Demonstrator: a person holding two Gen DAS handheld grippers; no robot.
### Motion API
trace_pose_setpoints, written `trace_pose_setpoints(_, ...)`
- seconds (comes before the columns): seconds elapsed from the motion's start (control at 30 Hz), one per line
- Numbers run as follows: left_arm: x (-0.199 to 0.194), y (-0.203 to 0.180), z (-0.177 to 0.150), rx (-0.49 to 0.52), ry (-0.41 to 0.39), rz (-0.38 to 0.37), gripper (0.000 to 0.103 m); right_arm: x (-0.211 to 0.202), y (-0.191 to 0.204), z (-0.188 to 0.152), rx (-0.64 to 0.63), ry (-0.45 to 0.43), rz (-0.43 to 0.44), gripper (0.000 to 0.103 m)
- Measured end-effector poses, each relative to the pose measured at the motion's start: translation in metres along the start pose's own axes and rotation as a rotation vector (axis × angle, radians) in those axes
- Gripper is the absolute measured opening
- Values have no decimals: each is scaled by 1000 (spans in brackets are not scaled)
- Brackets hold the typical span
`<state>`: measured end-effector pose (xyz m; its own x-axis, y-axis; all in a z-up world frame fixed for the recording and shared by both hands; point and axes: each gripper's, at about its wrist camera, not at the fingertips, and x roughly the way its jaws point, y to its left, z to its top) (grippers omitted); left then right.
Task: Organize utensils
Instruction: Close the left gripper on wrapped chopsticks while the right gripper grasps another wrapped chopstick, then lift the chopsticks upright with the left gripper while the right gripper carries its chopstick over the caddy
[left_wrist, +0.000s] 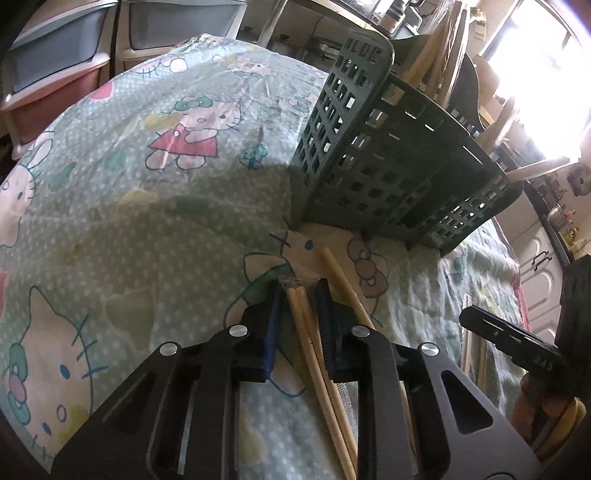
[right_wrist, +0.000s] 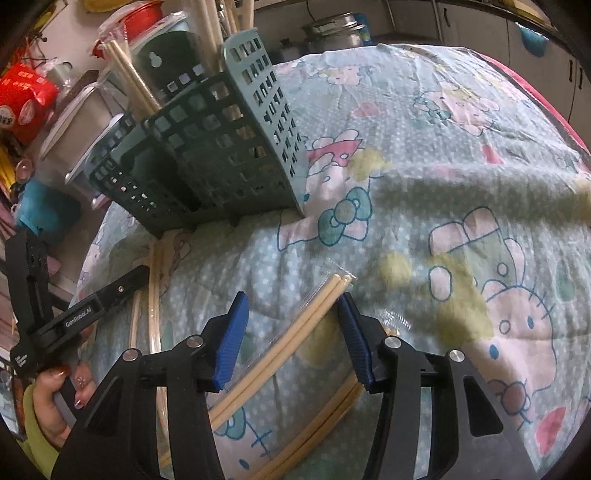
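both grippers tip steeply down at the cartoon-cat cloth covering the counter. the left gripper has its blue pads drawn in narrow around a wrapped pair of chopsticks. the left pad sits right against the sticks, but there's a thin gap on the right side, so i can't tell if it's really clamped on them. a loose chopstick lies just right of that gripper, its tip aimed at the base of the green utensil basket.

in the right wrist view a hand with a yellow-green sleeve grips the left gripper's handle at the lower left.

the right gripper has its jaws standing well apart, straddling another wrapped pair of chopsticks that lies diagonally on the cloth. neither pad touches it, and the sticks pass closer to the right pad. a second pair lies lower down, and more chopsticks lie along the left near the basket.

the basket stands upright on the cloth with several chopsticks already poking out of the top.
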<state>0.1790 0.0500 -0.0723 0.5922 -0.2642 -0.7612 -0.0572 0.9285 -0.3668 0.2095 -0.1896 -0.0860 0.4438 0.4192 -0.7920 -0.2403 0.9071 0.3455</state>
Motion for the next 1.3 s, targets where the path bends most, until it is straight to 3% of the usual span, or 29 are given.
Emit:
trace_pose_setpoints(0.17,1,2,2,-6,-2,-4,11,5,5,3,-22,-15,-36,46)
trace_pose_setpoints(0.3,2,3,3,-17,-9,-30,11,9,13,2,-80,-46,-121,31)
trace_pose_setpoints(0.4,-1,3,3,-21,-12,-53,11,11,15,1,-107,-71,-144,25)
trace_pose_setpoints(0.57,-8,-4,3,-13,-25,-87,10,7,8,3,-60,-82,-53,7)
trace_pose_setpoints(0.8,-29,-14,8,-4,-61,-137,9,-11,4,5,-13,-91,92,6)
trace_pose_setpoints(1.0,-49,-23,17,15,-99,-163,8,-36,23,10,-53,-130,147,6)
trace_pose_setpoints(1.3,-73,-42,31,53,-164,-202,7,-89,48,21,-139,-257,213,6)
